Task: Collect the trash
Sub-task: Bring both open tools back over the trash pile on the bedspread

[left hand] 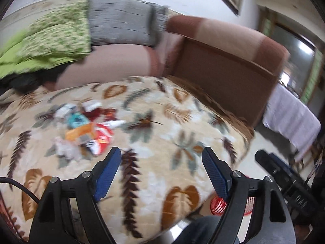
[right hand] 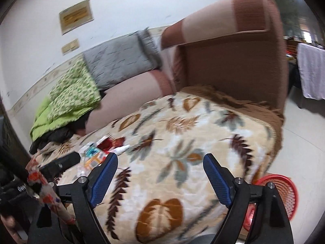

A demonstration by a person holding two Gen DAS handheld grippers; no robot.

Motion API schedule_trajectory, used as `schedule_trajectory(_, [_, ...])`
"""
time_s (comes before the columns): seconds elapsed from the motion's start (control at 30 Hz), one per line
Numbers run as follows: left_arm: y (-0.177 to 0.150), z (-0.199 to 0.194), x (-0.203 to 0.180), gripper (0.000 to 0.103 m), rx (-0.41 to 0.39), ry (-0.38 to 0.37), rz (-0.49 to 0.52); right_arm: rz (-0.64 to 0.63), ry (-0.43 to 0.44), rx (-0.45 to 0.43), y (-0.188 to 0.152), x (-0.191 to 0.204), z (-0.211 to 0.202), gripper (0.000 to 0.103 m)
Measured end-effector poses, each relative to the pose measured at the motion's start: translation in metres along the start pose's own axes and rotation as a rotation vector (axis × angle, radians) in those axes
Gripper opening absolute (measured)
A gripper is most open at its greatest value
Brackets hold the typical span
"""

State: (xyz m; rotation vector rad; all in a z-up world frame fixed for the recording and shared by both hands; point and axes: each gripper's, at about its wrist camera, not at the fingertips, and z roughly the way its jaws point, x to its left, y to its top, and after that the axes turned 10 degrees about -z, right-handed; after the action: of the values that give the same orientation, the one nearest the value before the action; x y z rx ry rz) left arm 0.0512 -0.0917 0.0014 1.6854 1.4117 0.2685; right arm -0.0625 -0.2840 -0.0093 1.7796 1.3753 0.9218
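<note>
- The trash [left hand: 87, 128] is a small heap of wrappers on the blanket [left hand: 162, 142]: orange, red-and-white, teal and white pieces, crumpled and overlapping; blur keeps us from counting them or reading any print; the right wrist view shows the same heap [right hand: 99, 152] at the blanket's left side.
- We judge the task barely begun, if at all: the heap lies loose on the blanket, and neither gripper has hold of a piece.
- The left gripper [left hand: 161, 158] hangs just in front of the heap and a little to its right, jaws spread wide with nothing between them; the right gripper [right hand: 160, 165] is likewise spread wide and empty, over the middle of the blanket, well apart from the heap.
- A red mesh basket [right hand: 284, 193] stands on the floor beside the blanket's right edge; we take it for the likely bin; what it holds we cannot tell.
- What is left, as we judge it: every piece is yet to be picked up and carried across to the basket.
- Behind the blanket stand a brown sofa [left hand: 223, 61], a grey cushion [left hand: 121, 24] and a green cloth [left hand: 50, 40].
</note>
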Motion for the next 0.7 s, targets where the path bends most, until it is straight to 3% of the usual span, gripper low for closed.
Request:
schedule_trajectory(0.2, [0.016, -0.005, 0.024, 0.081, -0.031, 0.051, -0.038, -0.006, 0.053, 0.023, 0.002, 0.025, 0.026, 0.089])
schedule_trajectory(0.43, [0.025, -0.004, 0.034, 0.081, -0.013, 0.041, -0.040, -0.001, 0.058, 0.022, 0.004, 0.030, 0.033, 0.089])
schedule_trajectory(0.7, [0.031, -0.007, 0.059, 0.081, -0.059, 0.165, -0.056, -0.031, 0.090, 0.025, 0.009, 0.042, 0.044, 0.089])
